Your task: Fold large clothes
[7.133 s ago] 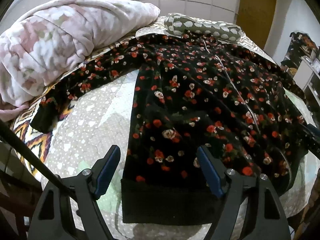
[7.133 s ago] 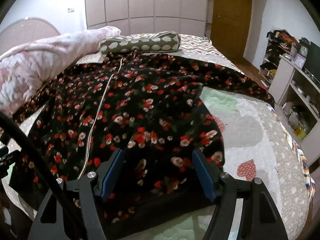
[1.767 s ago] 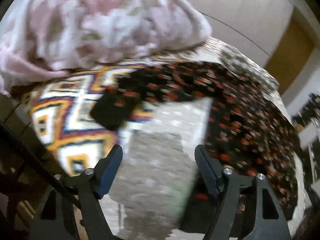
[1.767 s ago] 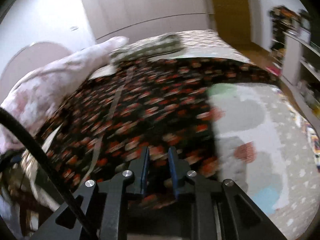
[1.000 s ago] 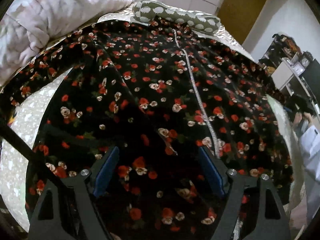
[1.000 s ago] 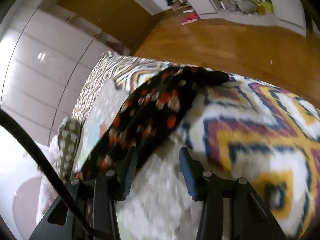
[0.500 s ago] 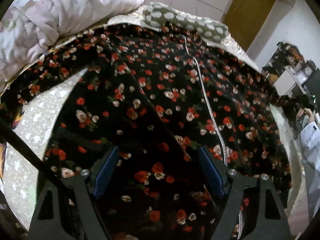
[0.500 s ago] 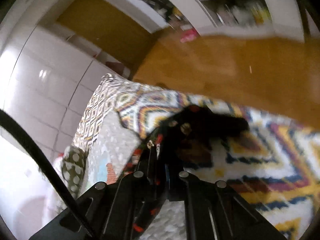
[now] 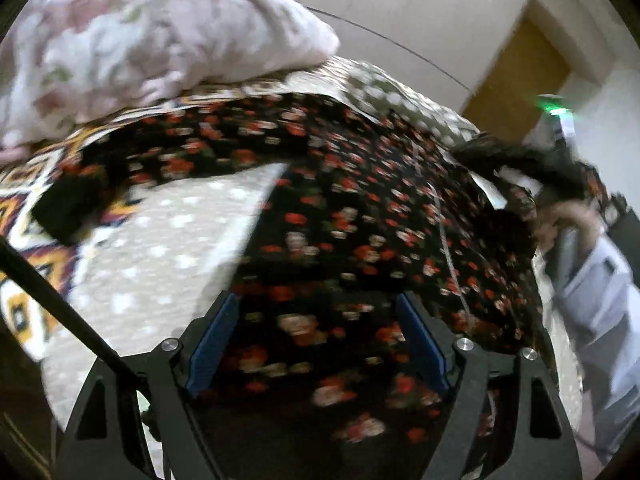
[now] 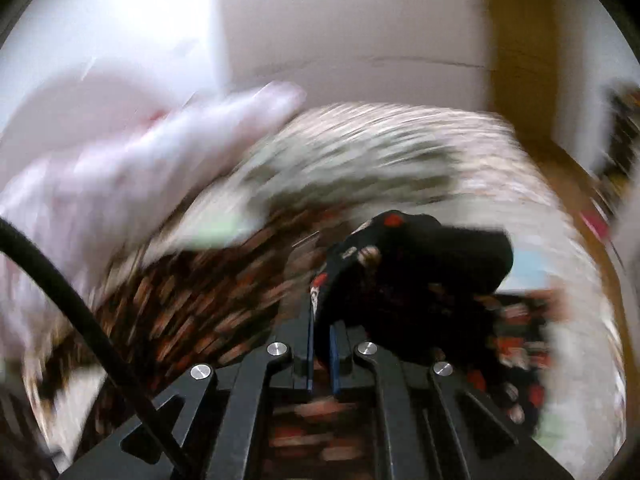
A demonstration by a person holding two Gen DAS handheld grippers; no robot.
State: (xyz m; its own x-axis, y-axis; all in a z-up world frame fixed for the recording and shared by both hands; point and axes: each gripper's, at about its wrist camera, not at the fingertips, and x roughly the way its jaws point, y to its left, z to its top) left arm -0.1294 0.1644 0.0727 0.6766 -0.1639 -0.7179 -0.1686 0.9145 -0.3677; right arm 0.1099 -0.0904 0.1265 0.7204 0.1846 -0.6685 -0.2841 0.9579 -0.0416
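A large black jacket with red and white flowers (image 9: pixel 352 216) lies spread on the bed, its left sleeve (image 9: pixel 172 160) stretched out to the left with a black cuff (image 9: pixel 68 208). My left gripper (image 9: pixel 316 332) is open and empty, hovering over the jacket's lower body. My right gripper (image 10: pixel 320 336) is shut on the jacket's right sleeve (image 10: pixel 416 272) near its black cuff, holding it lifted above the jacket's body (image 10: pixel 192 300). In the left wrist view that lifted sleeve (image 9: pixel 516 160) shows at the right, by the person's hand. Both views are blurred by motion.
A pink-and-white quilt (image 9: pixel 132 48) is bunched at the bed's upper left. A spotted bolster pillow (image 10: pixel 344 172) lies at the head of the bed. The patterned bedspread (image 9: pixel 160 248) is bare left of the jacket. White wardrobes and a wooden door (image 9: pixel 516 80) stand behind.
My right gripper has lifted the right sleeve off the bed's edge and swung it over the jacket. My left gripper has shifted left, bringing the left sleeve and cuff into view.
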